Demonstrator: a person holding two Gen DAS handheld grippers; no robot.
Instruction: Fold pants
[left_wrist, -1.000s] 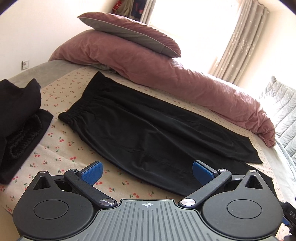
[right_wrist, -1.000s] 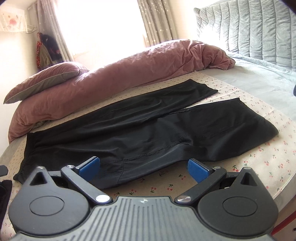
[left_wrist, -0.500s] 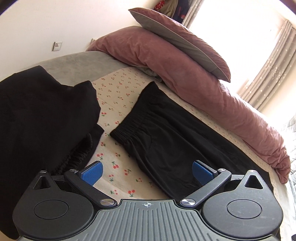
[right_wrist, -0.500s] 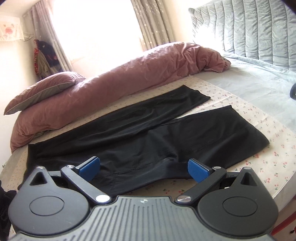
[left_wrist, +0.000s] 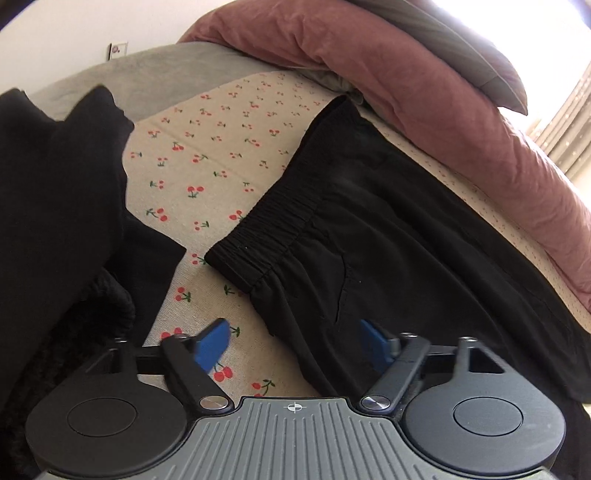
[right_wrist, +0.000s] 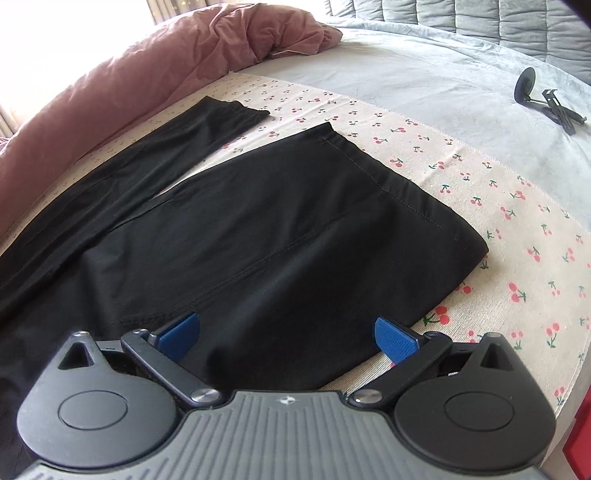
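Note:
Black pants (left_wrist: 406, 240) lie flat on the cherry-print sheet (left_wrist: 207, 158). Their elastic waistband (left_wrist: 273, 225) sits just ahead of my left gripper (left_wrist: 293, 345). Its jaws are closing, and the pants' near side edge below the waistband lies between the blurred blue pads (left_wrist: 212, 345), which do not press on it. In the right wrist view the near leg (right_wrist: 277, 229) ends in a stitched hem, and the far leg (right_wrist: 177, 147) runs along the duvet. My right gripper (right_wrist: 288, 334) hangs open over the near leg's front edge, with the fabric under it.
A heap of other black clothing (left_wrist: 55, 203) fills the left. A pink duvet (left_wrist: 424, 92) and a grey pillow (left_wrist: 461, 44) line the far side. A small black stand (right_wrist: 543, 99) lies on the grey bedcover. The bed's edge (right_wrist: 569, 387) drops off at the lower right.
Both grippers have come down closer to the bed. The left one swung toward the waistband and its jaws have narrowed. The right one moved along the near leg toward its hem, still open.

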